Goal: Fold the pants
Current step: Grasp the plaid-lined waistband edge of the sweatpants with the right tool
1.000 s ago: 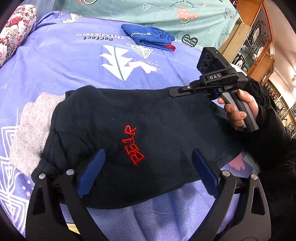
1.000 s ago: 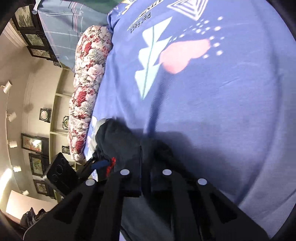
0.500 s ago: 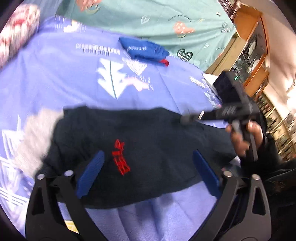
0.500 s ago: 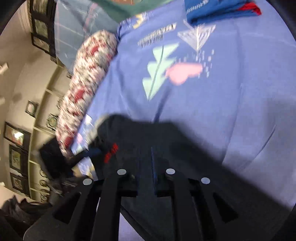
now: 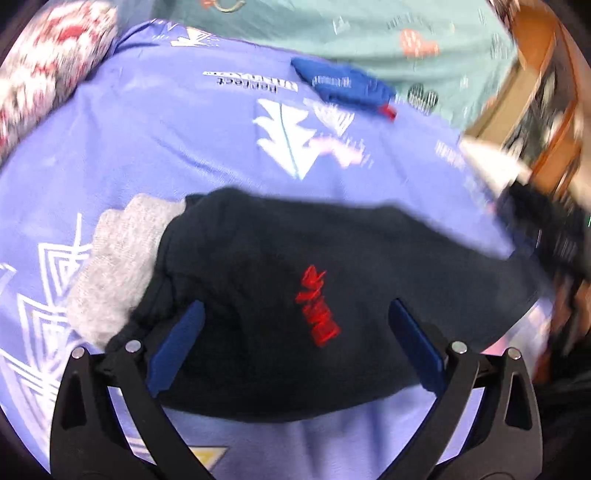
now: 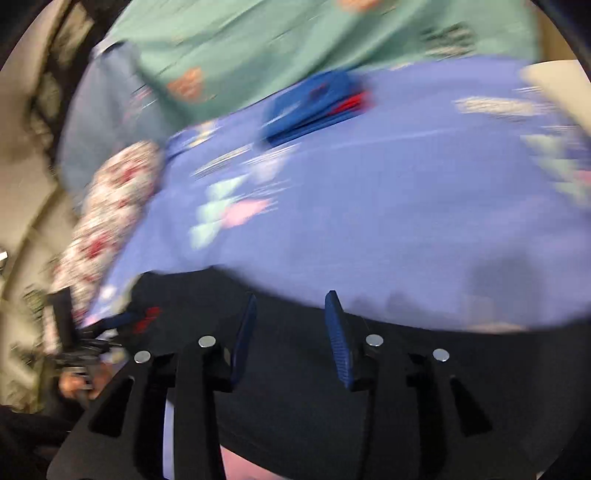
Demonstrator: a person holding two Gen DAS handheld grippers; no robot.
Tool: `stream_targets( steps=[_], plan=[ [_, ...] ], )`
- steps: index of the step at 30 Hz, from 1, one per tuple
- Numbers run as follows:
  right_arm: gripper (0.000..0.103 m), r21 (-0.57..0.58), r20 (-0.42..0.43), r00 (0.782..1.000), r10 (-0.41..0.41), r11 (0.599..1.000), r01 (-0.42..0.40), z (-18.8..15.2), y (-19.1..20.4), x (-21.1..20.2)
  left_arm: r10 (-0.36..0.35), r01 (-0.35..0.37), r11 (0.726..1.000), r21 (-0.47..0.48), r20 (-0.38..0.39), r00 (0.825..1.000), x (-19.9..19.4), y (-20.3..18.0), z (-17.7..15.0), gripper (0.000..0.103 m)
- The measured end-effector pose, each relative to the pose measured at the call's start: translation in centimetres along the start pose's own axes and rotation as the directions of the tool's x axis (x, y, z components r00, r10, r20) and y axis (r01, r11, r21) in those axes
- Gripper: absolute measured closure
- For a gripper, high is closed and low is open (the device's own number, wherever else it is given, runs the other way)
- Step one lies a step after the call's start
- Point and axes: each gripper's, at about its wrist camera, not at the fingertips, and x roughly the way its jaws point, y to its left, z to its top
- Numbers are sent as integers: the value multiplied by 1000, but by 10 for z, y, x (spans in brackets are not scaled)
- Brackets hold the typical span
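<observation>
The dark navy pants (image 5: 295,280) lie folded in a compact bundle on the purple bedsheet (image 5: 166,129), with red lettering (image 5: 316,306) on top and grey lining (image 5: 118,258) showing at the left end. My left gripper (image 5: 293,314) is open and hovers over the bundle's near edge, holding nothing. My right gripper (image 6: 291,302) is open just above the pants (image 6: 406,387), its jaws apart and empty. The view is motion-blurred.
A folded blue garment (image 5: 347,86) with a red edge lies at the far side of the sheet; it also shows in the right wrist view (image 6: 314,103). A floral bolster (image 5: 44,81) lies at the left. A teal blanket (image 5: 369,33) covers the back. Wooden shelving (image 5: 546,110) stands at the right.
The right gripper went from shut to open, letting go of the pants, and swung to face across the bed. The left gripper stayed open and shifted slightly over the bundle.
</observation>
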Motion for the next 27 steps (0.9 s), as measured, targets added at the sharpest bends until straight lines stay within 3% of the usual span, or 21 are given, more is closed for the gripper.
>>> stream_targets(
  steps=[2,3,4,6,9,12,15,16,19,21,24,26,27],
  plan=[
    [64,103,23,988,-150,984,147,-12,-51,-43,-49,51,997,-56,41,998,-4,4,8,2],
    [64,142,28,975,-219,967,213,-17,-72,-60,-53,57,996,-68,61,997,-4,6,12,2],
    [64,189,26,948,-316,933,306,-24,-98,-78,-41,46,996,-71,68,997,-3,7,15,2],
    [64,247,4,926,-378,898,365,-36,-123,-96,1,3,997,-78,56,998,0,10,18,2],
    [64,268,-73,926,-370,887,376,-54,-144,-95,66,-67,996,-66,-21,998,10,16,18,3],
    [64,260,-153,927,-341,892,371,-69,-143,-74,121,-120,993,3,-28,992,14,8,15,3],
    [72,257,-68,928,-367,892,372,-67,-135,-84,108,-108,994,-28,-15,994,14,15,19,6],
    [81,254,-25,932,-361,900,355,-64,-131,-91,103,-103,994,-41,-11,995,12,18,19,8],
    [97,242,-42,954,-296,924,297,-63,-132,-89,108,-108,993,-42,-13,994,10,23,20,14],
    [97,234,-112,942,-317,913,335,-67,-135,-76,102,-103,994,-40,-13,995,11,25,22,14],
    [94,319,-122,954,-272,900,298,-76,-146,-84,94,-94,995,-37,-10,996,12,25,22,14],
    [73,364,-86,974,-211,903,228,-78,-143,-98,82,-82,996,-42,-8,997,10,26,19,14],
    [69,381,-83,979,-186,902,204,-81,-142,-104,68,-68,997,-46,-5,998,9,27,19,13]
  ],
)
